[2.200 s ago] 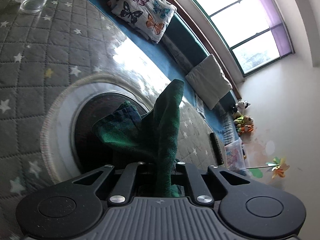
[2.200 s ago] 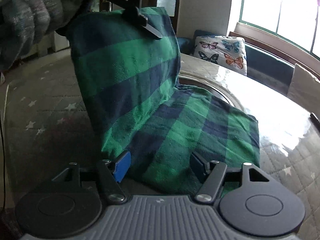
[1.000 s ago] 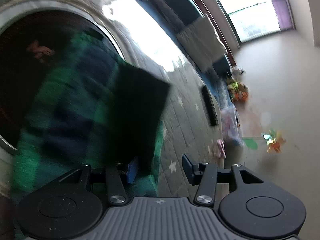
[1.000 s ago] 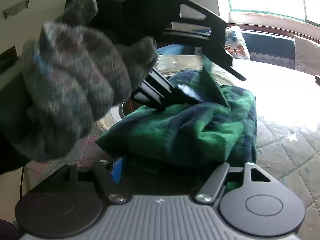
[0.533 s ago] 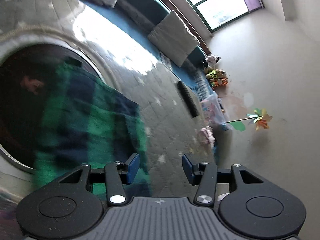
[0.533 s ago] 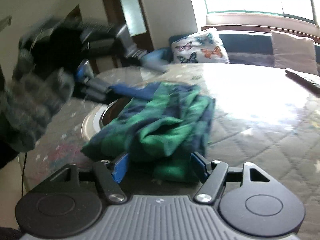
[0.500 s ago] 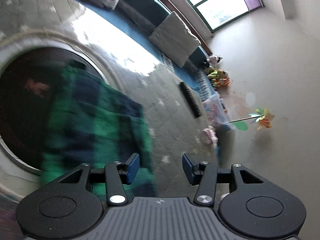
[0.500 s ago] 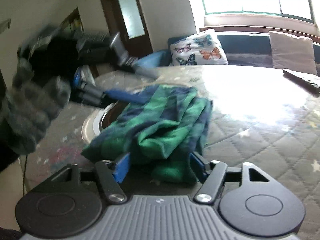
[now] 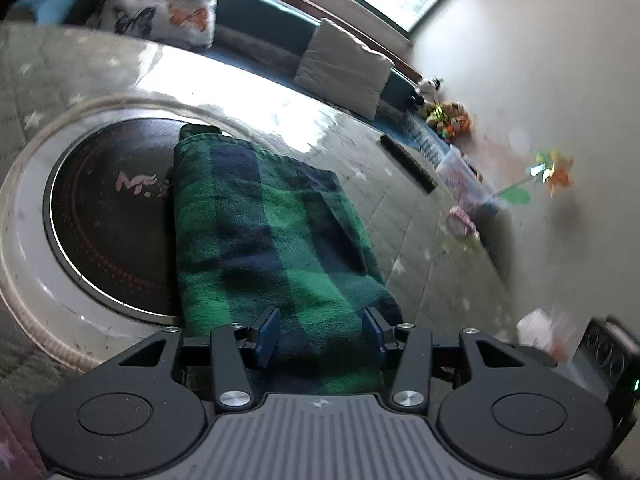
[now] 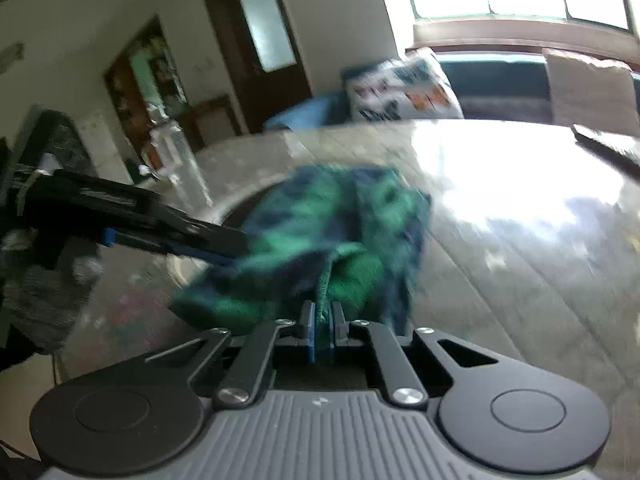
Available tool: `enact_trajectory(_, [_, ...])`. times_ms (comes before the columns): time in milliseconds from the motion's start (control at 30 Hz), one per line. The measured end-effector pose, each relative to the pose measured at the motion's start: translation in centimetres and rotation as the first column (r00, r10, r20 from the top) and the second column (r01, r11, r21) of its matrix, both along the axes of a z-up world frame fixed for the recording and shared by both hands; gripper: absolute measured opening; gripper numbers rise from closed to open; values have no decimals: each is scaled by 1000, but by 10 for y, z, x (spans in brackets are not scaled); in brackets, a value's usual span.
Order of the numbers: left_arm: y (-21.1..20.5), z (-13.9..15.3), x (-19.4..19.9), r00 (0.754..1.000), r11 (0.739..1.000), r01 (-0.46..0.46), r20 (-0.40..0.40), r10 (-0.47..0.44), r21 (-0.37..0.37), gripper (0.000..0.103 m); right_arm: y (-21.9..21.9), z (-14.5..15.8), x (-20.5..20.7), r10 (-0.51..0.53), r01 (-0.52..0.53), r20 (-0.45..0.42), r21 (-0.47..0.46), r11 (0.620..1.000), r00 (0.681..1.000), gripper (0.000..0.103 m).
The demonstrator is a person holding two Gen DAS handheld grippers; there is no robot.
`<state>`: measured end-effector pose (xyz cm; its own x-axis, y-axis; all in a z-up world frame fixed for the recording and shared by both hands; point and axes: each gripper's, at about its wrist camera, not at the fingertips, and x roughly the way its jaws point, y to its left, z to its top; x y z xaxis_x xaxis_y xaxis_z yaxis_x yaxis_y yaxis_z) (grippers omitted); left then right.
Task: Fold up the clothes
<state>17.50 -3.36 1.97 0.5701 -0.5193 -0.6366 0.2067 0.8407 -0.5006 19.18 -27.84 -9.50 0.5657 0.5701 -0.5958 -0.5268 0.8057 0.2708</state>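
Right wrist view: right tongs (image 10: 322, 322) have just snapped closed on a fold of the green plaid cloth (image 10: 340, 232) lying on the bench (image 10: 520, 240); left tongs (image 9: 322, 330), half-open and narrowing, straddle it unpinched, so another fold can begin.

My living room at home, round table (image 9: 400, 248) under a starred quilted cover, window seat behind it with butterfly cushion (image 9: 160, 4) and grey cushion (image 9: 344, 68), soft toys (image 9: 444, 114) at the seat's far end, wooden door (image 10: 256, 44) left of the table.

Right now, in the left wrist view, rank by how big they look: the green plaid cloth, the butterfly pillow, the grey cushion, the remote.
1. green plaid cloth
2. butterfly pillow and grey cushion, too alike to rank
3. remote
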Motion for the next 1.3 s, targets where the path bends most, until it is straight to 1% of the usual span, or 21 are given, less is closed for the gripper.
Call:
enact_trajectory(100, [-1,0,-8,999,998,35,31,-37,53,48,-5,-9,-1,-15,14,-31,-23,1000,999,5])
enact_trajectory(167, [-8,1,-11,996,992,55,65,-62,114,48,-6,-5,-1,-8,7,-34,-27,1000,999,6])
enact_trajectory(233, [-14,4,-15,991,985,81,93,-96,156,48,-9,2,0,-9,8,-20,-25,1000,1000,8])
enact_trajectory(367, [-28,3,-16,980,971,125,128,-153,204,48,-11,21,9,-16,16,20,-15,1000,1000,9])
enact_trajectory(433, [-40,2,-15,973,962,151,141,-185,227,48,-8,28,17,-9,10,45,-15,1000,999,10])
enact_trajectory(500, [-53,0,-13,963,953,181,153,-222,244,48,-1,33,28,5,-4,64,-18,1000,998,11])
enact_trajectory(600, [-73,-5,-12,946,935,221,173,-275,276,48,10,37,51,32,-30,67,-27,999,997,11])
enact_trajectory(700, [-85,-8,-10,932,927,253,187,-310,275,48,22,34,75,60,-58,48,-42,997,997,12])
enact_trajectory(833, [-95,-13,-6,919,919,289,192,-344,267,48,43,22,110,100,-96,36,-102,990,994,12])
enact_trajectory(933, [-98,-17,-4,914,918,302,195,-355,255,48,53,8,132,95,-90,24,-159,983,995,12])
enact_trajectory(1000, [-98,-20,-2,913,920,310,194,-358,240,49,55,-3,145,68,-65,7,-177,982,998,10])
enact_trajectory(1033, [-99,-21,-2,912,920,312,196,-360,237,49,54,-9,152,50,-50,-5,-169,984,999,8])
enact_trajectory(1100, [-100,-22,-2,908,919,319,201,-367,232,49,51,-12,158,32,-33,-7,-150,988,999,8])
enact_trajectory(1200, [-100,-23,-3,905,918,326,205,-372,225,49,53,-12,162,23,-24,-5,-165,986,1000,9])
enact_trajectory(1300, [-93,-17,-5,900,917,338,211,-380,212,49,54,-8,161,29,-27,9,-188,982,1000,11])
